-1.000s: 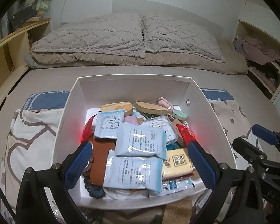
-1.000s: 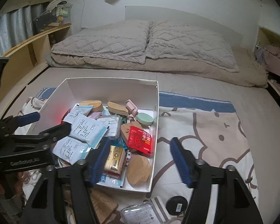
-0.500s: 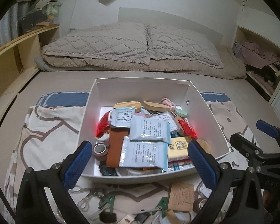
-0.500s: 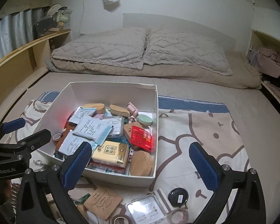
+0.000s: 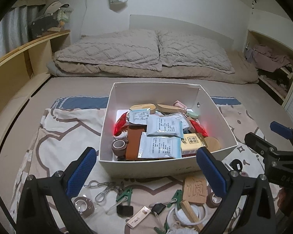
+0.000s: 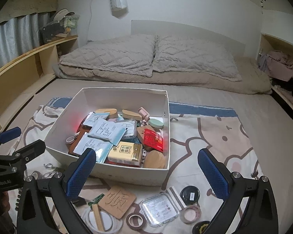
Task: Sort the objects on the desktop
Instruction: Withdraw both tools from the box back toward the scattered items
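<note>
A white box [image 5: 146, 166] [image 6: 111, 172] stands on a patterned sheet on the bed, full of packets, wooden pieces, tape and a yellow pack [image 6: 125, 153]. Loose items lie in front of it: a carved wooden coaster [image 5: 194, 188] [image 6: 117, 201], green clips [image 5: 125, 195], tape rolls [image 6: 135, 220], a clear plastic case [image 6: 159, 208], a black round lid [image 6: 189, 194]. My left gripper [image 5: 146, 173] is open and empty, held above the box's near wall. My right gripper [image 6: 147, 172] is open and empty, above the box's near right corner.
Two grey pillows [image 5: 142, 48] and a beige blanket lie at the head of the bed. Wooden shelving [image 5: 19, 62] runs along the left. An open closet with clothes [image 5: 269, 62] is on the right.
Both grippers have pulled back and up from the box, bringing the loose items in front of it into view. The right gripper's jaws opened wide during the first half second.
</note>
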The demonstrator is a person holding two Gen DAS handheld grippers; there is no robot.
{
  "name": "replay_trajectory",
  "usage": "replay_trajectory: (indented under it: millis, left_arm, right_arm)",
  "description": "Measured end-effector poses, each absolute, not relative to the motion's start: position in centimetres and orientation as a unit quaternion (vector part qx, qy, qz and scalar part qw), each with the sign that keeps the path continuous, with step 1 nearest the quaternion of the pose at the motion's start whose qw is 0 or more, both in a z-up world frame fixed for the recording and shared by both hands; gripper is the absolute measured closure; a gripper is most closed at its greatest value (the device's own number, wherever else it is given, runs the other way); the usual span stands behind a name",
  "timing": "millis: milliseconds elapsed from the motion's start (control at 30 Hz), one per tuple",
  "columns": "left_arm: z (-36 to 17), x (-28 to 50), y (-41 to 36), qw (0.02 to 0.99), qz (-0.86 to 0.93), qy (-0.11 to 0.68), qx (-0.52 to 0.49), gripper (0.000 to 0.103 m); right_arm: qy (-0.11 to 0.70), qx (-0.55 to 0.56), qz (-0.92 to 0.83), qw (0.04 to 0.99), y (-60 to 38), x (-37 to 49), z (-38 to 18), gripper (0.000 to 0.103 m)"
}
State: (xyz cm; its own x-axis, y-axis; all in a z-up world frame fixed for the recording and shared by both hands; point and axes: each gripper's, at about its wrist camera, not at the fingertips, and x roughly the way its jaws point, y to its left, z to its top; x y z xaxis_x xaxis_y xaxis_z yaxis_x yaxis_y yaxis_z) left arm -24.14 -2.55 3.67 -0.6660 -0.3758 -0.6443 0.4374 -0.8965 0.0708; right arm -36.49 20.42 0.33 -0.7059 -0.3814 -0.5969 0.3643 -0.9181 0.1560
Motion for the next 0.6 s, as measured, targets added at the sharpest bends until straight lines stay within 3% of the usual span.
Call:
replay_trajectory:
  millis: [600]
  left_arm:
    - [6.2, -19.0, 0.1, 0.222, -0.918, 0.038, 0.327, 0.000]
  right_arm:
    - [-0.024, 0.303, -0.931, 0.200, 23.8, -31.8, 1.9, 0.000]
